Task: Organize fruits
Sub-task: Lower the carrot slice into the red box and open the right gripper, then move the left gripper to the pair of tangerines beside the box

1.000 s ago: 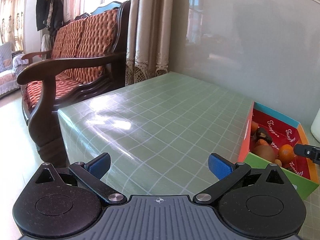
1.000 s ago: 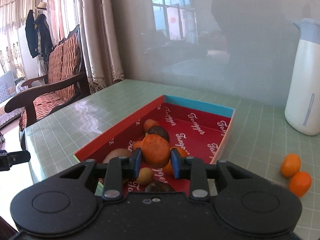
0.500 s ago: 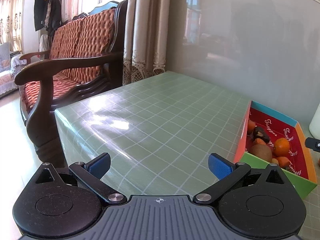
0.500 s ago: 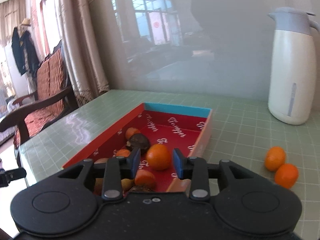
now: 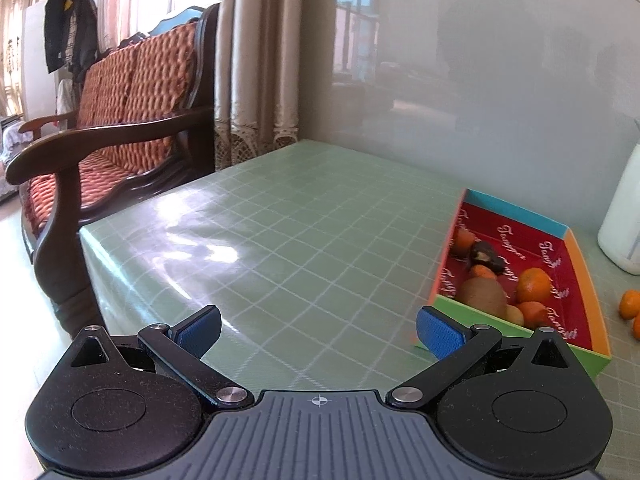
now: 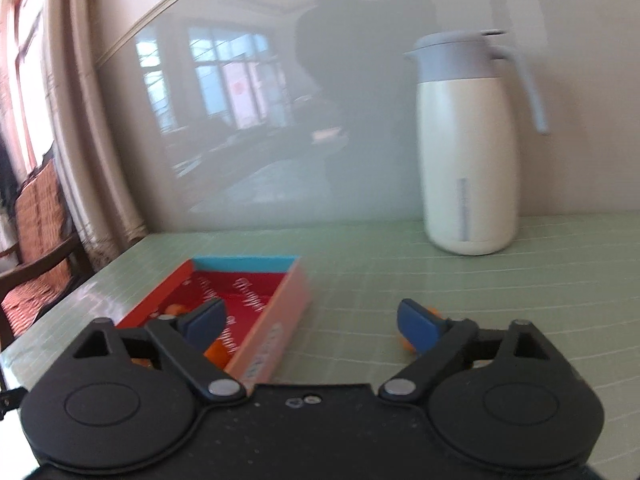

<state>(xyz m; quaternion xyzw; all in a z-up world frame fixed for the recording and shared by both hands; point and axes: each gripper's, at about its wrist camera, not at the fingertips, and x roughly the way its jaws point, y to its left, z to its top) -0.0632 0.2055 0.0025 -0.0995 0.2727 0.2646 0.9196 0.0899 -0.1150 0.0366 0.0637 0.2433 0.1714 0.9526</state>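
— Swinging where? Right tongs [image 6: 308, 322] are opening, empty, beside the box [image 6: 280, 312].
— Toward loose oranges [image 5: 631, 303] on the desk [image 5: 280, 240]. Left tongs [image 5: 318, 330] gape, idle. Next: straddle one, close.

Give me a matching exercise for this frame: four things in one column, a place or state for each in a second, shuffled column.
Things:
1. kiwi
2. white jug
3. right hand-held gripper
4. loose oranges

Places or states:
A. on the green cloth, outside the box, past its orange wall
B. jaws opening, nothing between them
C. inside the box, by its green end wall
D. upright near the glossy wall

Pairs: 1-C, 2-D, 3-B, 4-A
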